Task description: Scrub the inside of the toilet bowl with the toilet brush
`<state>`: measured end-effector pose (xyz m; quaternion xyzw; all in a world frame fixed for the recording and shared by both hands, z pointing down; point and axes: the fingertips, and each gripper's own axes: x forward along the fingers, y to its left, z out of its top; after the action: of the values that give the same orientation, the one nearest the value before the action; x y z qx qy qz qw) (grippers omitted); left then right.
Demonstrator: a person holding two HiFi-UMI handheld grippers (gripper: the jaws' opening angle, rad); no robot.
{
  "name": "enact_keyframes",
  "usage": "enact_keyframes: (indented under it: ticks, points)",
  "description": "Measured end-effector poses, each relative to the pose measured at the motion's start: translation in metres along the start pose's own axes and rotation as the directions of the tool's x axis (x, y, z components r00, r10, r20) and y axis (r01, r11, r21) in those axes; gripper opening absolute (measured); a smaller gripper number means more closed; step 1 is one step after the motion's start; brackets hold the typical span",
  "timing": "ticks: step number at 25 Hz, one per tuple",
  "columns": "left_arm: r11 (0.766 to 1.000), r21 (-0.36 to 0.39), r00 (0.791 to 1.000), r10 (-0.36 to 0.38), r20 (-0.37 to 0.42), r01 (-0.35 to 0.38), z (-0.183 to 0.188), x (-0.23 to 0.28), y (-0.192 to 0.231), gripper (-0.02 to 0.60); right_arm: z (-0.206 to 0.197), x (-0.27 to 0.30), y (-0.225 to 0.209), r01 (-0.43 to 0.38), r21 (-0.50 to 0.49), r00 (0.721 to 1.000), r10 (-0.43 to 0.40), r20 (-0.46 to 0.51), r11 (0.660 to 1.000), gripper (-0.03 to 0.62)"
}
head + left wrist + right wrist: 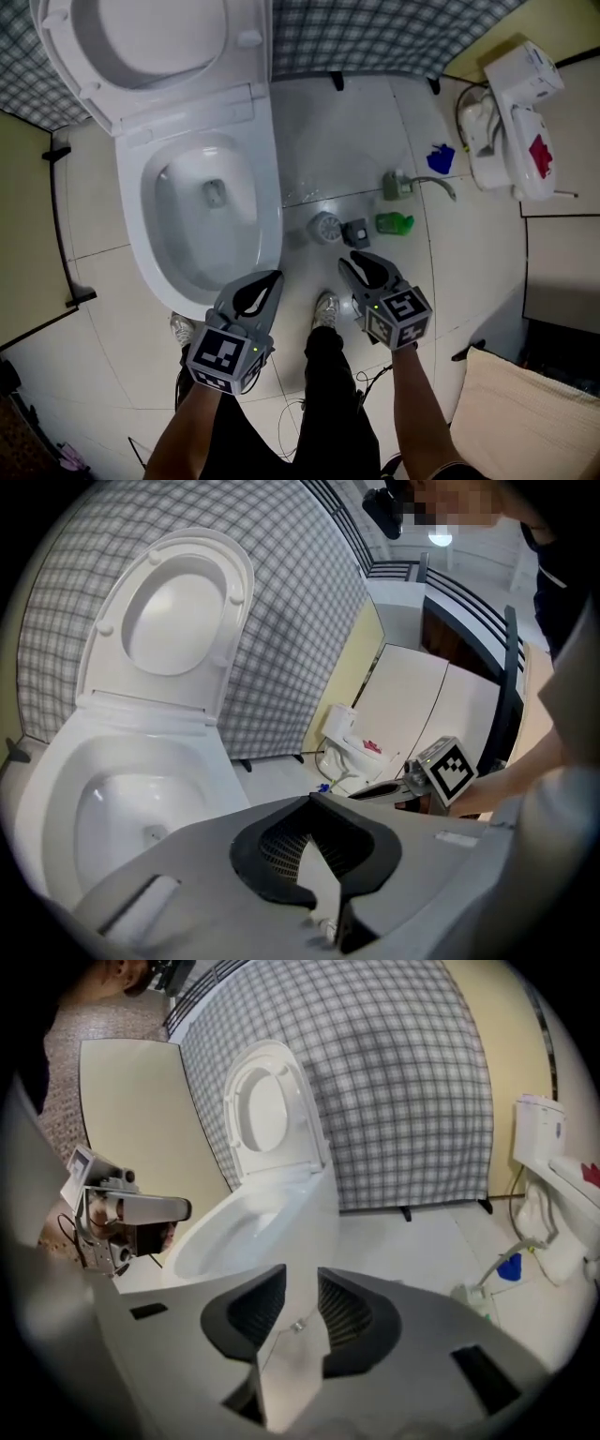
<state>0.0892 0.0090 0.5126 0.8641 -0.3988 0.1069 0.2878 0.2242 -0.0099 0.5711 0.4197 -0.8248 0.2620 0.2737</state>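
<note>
I am holding my left gripper with its jaws closed tip to tip on nothing, and my right gripper with its jaws slightly parted, also empty. Both are hovering by the front of the toilet bowl, its lid standing raised. A round grey object is sitting on the floor just right of the bowl.

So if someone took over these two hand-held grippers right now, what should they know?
Left gripper: fingers together, empty.
Right gripper: fingers apart, empty.
White ceramic toilet bowl: stands open.
Brush not in hand; it may be the round grey item on the pale tiled floor right of the bowl, unconfirmed.
Done: nothing visible.
Left: fetch brush, scrub inside bowl.
</note>
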Motion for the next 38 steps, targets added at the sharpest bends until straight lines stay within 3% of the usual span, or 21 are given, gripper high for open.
enact_keyframes:
  ticks: [2, 4, 8, 12, 18, 26, 31, 38]
  points:
    - [1.0, -0.002, 1.0, -0.007, -0.016, 0.007, -0.013, 0.009, -0.001, 0.008, -0.014, 0.009, -0.019, 0.026, -0.003, 0.999, -0.026, -0.037, 1.0, 0.12]
    - [1.0, -0.006, 0.999, -0.021, -0.025, 0.021, -0.018, 0.018, -0.006, 0.008, -0.025, 0.014, -0.037, 0.049, -0.001, 0.996, -0.049, -0.075, 0.999, 0.181]
    - [0.999, -0.007, 0.999, -0.043, -0.029, 0.043, -0.016, 0.032, -0.013, 0.008, -0.037, 0.027, -0.067, 0.085, -0.017, 0.984, -0.087, -0.154, 0.996, 0.188]
    - [0.998, -0.018, 0.997, -0.064, -0.037, 0.063, -0.017, 0.038, -0.02, 0.008, -0.044, 0.041, -0.093, 0.12, -0.031, 0.966, -0.123, -0.225, 0.992, 0.298]
    - [0.996, -0.031, 0.994, -0.083, -0.065, 0.081, -0.022, 0.041, -0.021, 0.008, -0.073, 0.068, -0.115, 0.138, -0.028, 0.914, -0.139, -0.381, 0.99, 0.298]
    - [0.994, -0.039, 0.99, -0.105, -0.094, 0.101, -0.026, 0.04, -0.018, 0.008, -0.105, 0.099, -0.132, 0.189, -0.002, 0.863, -0.167, -0.476, 0.982, 0.298]
    - [0.991, -0.043, 0.986, -0.128, -0.104, 0.124, -0.027, 0.041, -0.017, 0.008, -0.111, 0.113, -0.138, 0.231, 0.025, 0.863, -0.193, -0.468, 0.973, 0.236]
    - [0.99, -0.052, 0.986, -0.134, -0.103, 0.129, -0.026, 0.042, -0.02, 0.008, -0.105, 0.106, -0.135, 0.238, -0.011, 0.867, -0.218, -0.449, 0.971, 0.238]
